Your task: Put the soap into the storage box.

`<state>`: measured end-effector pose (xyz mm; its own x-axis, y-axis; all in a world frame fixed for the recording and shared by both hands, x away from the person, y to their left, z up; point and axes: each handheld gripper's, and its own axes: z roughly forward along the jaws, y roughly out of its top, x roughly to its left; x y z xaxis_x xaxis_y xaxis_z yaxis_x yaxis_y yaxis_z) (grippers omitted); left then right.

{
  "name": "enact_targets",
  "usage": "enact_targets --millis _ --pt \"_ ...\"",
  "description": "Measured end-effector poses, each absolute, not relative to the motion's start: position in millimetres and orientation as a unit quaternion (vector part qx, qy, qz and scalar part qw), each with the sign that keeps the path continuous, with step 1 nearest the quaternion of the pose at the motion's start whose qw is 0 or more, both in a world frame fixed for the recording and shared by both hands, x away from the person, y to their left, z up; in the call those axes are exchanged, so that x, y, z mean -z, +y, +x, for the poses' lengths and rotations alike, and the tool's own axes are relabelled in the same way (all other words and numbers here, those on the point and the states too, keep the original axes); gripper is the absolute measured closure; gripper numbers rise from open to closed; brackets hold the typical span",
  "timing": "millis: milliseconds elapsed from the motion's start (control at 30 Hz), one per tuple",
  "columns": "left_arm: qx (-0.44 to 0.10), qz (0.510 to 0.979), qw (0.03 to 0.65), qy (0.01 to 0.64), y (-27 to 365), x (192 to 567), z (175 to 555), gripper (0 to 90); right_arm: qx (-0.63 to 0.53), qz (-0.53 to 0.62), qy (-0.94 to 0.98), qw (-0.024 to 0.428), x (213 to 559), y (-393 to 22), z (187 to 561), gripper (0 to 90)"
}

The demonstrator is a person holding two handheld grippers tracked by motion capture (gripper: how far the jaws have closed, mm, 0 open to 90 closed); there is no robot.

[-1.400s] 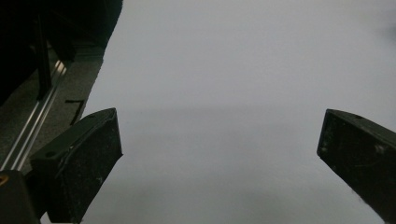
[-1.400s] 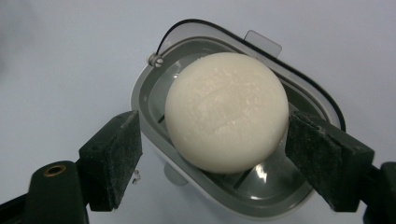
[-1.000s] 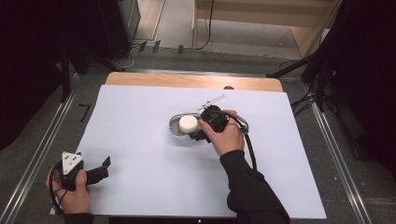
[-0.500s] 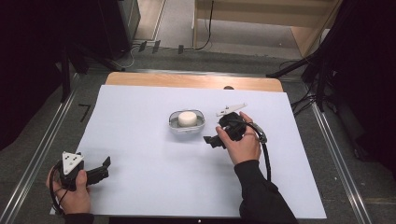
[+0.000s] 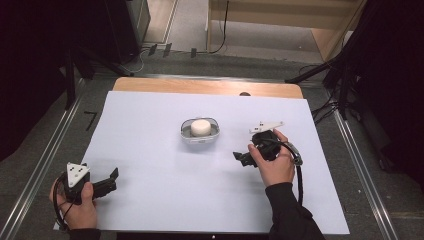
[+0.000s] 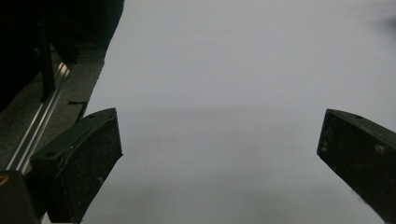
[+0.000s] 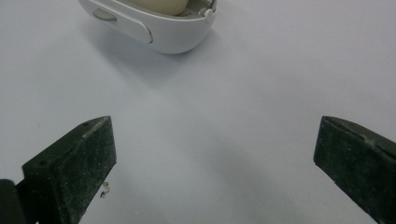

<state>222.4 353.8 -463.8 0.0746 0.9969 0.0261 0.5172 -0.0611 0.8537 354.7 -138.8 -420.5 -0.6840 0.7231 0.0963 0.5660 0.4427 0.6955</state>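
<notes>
White table sheet (image 5: 150,125) — dish with pale puck (image 5: 200,131) near, left of right hand-held gripper (image 5: 242,157), jaws spread, empty.

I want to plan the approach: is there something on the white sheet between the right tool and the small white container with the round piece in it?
Nothing visible. Bare white sheet lies between the right tool, jaws open and empty, and the white container holding the round cream piece. In the right gripper view the sheet runs unbroken to the container.
</notes>
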Motion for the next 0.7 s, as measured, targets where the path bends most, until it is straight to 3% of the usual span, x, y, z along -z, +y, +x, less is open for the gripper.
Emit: enact_targets --millis 700 --pt "-0.347 0.644 0.348 0.586 352 464 222 0.1 -0.370 0.405 0.828 0.115 443 -190 320 0.0"
